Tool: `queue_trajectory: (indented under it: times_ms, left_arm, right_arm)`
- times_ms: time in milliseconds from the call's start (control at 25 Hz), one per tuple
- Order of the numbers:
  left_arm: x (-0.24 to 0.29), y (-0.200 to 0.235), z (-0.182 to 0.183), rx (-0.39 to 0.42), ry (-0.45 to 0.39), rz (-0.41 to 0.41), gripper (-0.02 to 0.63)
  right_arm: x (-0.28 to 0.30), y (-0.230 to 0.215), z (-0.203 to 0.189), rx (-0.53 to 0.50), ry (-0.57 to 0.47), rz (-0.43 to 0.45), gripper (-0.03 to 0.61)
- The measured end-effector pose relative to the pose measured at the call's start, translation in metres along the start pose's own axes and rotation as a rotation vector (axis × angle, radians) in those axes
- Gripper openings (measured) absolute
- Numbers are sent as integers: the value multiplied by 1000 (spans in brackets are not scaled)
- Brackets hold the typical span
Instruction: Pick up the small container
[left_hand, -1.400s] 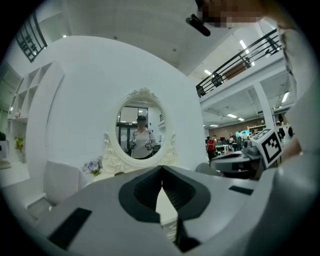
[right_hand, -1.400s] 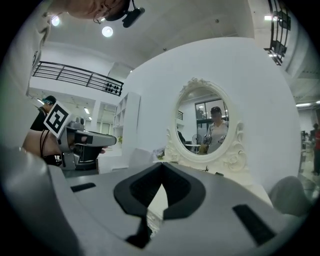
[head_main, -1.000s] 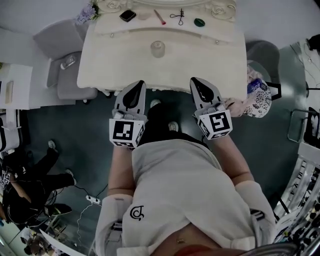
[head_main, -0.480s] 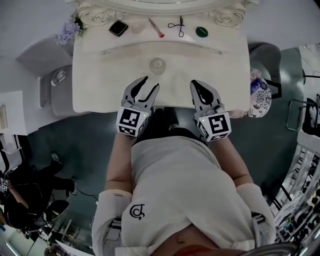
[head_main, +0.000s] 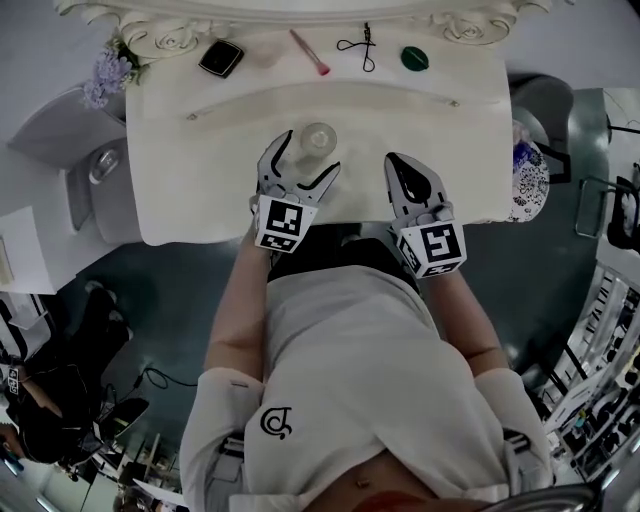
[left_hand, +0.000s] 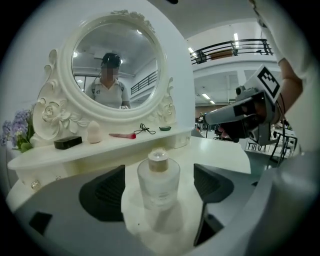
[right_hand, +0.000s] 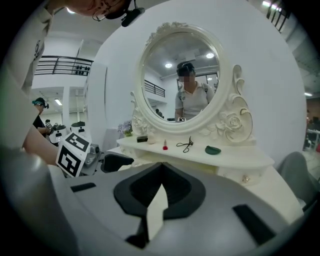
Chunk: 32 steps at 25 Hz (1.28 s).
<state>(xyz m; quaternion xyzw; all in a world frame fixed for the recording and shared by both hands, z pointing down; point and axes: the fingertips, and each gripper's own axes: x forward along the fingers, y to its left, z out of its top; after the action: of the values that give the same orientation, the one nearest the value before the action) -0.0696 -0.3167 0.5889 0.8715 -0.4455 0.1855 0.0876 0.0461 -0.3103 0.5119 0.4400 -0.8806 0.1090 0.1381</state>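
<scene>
The small container (head_main: 318, 140) is a clear glass bottle with a round cap, upright on the white dressing table (head_main: 200, 150). My left gripper (head_main: 309, 153) reaches over the table's front edge and its jaws are opening. In the left gripper view the container (left_hand: 159, 180) stands between the two dark pads (left_hand: 102, 192), and neither pad touches it. My right gripper (head_main: 395, 160) hangs at the table's front edge to the container's right, its jaws shut on nothing (right_hand: 160, 167).
A raised shelf at the back carries a black box (head_main: 221, 57), a pink brush (head_main: 311, 52), a black looped tool (head_main: 362, 42) and a green dish (head_main: 414, 58). An oval mirror (left_hand: 117, 70) stands behind it. Purple flowers (head_main: 105, 75) sit far left; a patterned bag (head_main: 530, 180) hangs right.
Both grippers have moved forward from below the table's edge to over the tabletop. The left gripper's jaws have gone from shut to wide open around the container.
</scene>
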Motion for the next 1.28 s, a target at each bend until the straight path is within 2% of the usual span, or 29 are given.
queue_trajectory:
  times_ms: [240, 440, 560, 760, 1160, 1280]
  left_arm:
    - [28, 1, -19, -9, 58, -49, 422]
    - [44, -1, -24, 23, 97, -102, 420]
    - [50, 3, -21, 14, 86, -80, 420]
    - [54, -1, -18, 17, 82, -98, 351]
    - [51, 2, -18, 23, 115, -55, 350]
    - [40, 4, -5, 39, 84, -42, 350]
  right_arm:
    - [19, -6, -8, 20, 24, -10, 7]
    - [28, -11, -13, 38, 40, -14, 8]
    - [30, -14, -17, 45, 51, -18, 8]
    - [32, -19, -20, 54, 62, -24, 8]
    - [34, -17, -12, 50, 52, -15, 8]
    - [34, -15, -5, 42, 38, -12, 8]
